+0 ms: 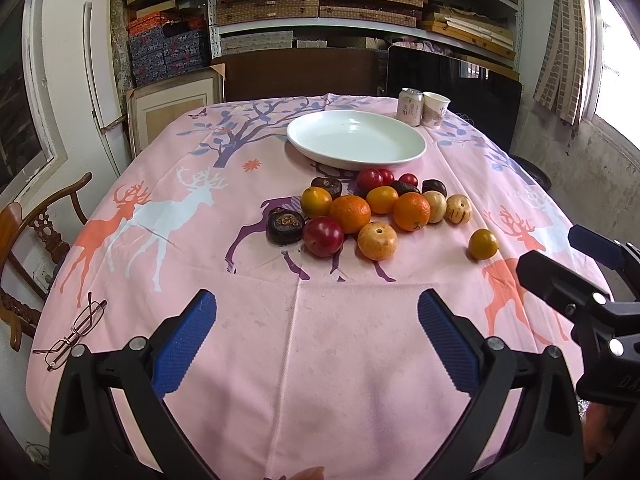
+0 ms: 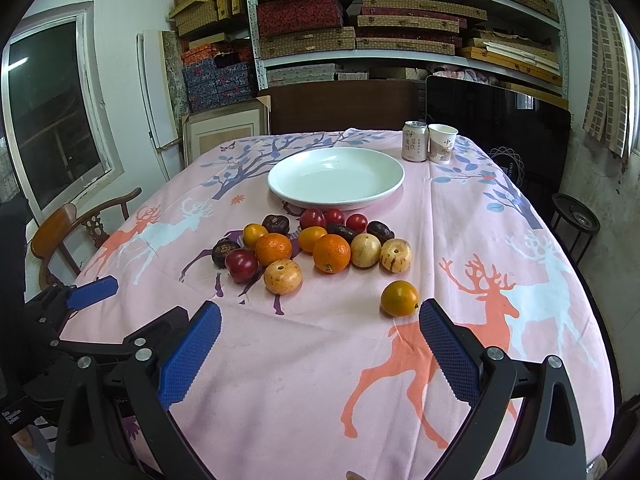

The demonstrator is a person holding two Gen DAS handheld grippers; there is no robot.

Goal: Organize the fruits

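Observation:
A pile of fruit (image 1: 352,212) (image 2: 316,244) lies on the pink deer tablecloth: oranges, red plums, dark mangosteens and pale striped melons. One small orange (image 1: 483,244) (image 2: 399,298) lies apart, to the right of the pile. An empty white plate (image 1: 356,138) (image 2: 336,178) stands behind the fruit. My left gripper (image 1: 316,312) is open and empty, near the table's front edge. My right gripper (image 2: 320,320) is open and empty, just short of the lone orange. The right gripper also shows in the left wrist view (image 1: 560,264).
A drink can (image 1: 410,107) (image 2: 415,141) and a paper cup (image 1: 435,109) (image 2: 442,143) stand behind the plate at the right. Folded glasses (image 1: 74,330) lie at the table's front left. A wooden chair (image 1: 24,240) (image 2: 72,232) stands at the left.

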